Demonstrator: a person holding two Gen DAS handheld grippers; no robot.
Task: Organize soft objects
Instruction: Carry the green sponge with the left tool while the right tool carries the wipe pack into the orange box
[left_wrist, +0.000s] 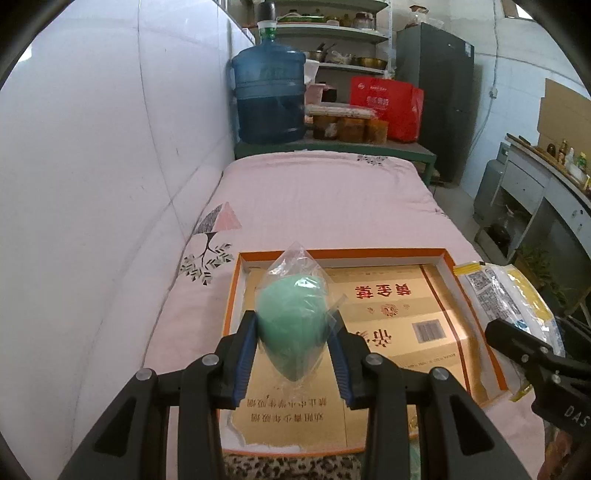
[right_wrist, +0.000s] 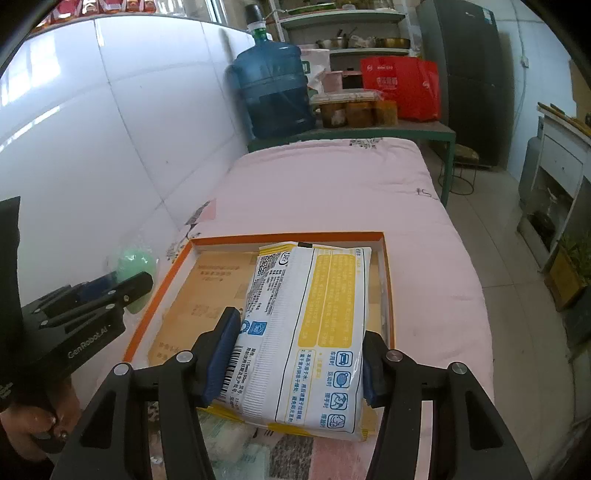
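My left gripper (left_wrist: 293, 325) is shut on a green sponge in a clear plastic bag (left_wrist: 291, 317) and holds it over the near left part of an orange-rimmed cardboard box (left_wrist: 448, 258). The sponge also shows at the left of the right wrist view (right_wrist: 135, 262), with the left gripper (right_wrist: 122, 286) beside the box's left wall. My right gripper (right_wrist: 301, 332) is shut on a white and yellow soft pack (right_wrist: 314, 325), held over the box (right_wrist: 288, 236). The pack also shows at the right of the left wrist view (left_wrist: 506, 291).
The box lies on a pink quilt (left_wrist: 321, 195) against a white tiled wall (left_wrist: 92, 166). Beyond the quilt, a green table (left_wrist: 388, 147) carries a blue water jug (left_wrist: 269, 96), food tubs and a red bag (left_wrist: 388, 103). A patterned fabric edge (left_wrist: 291, 465) lies near me.
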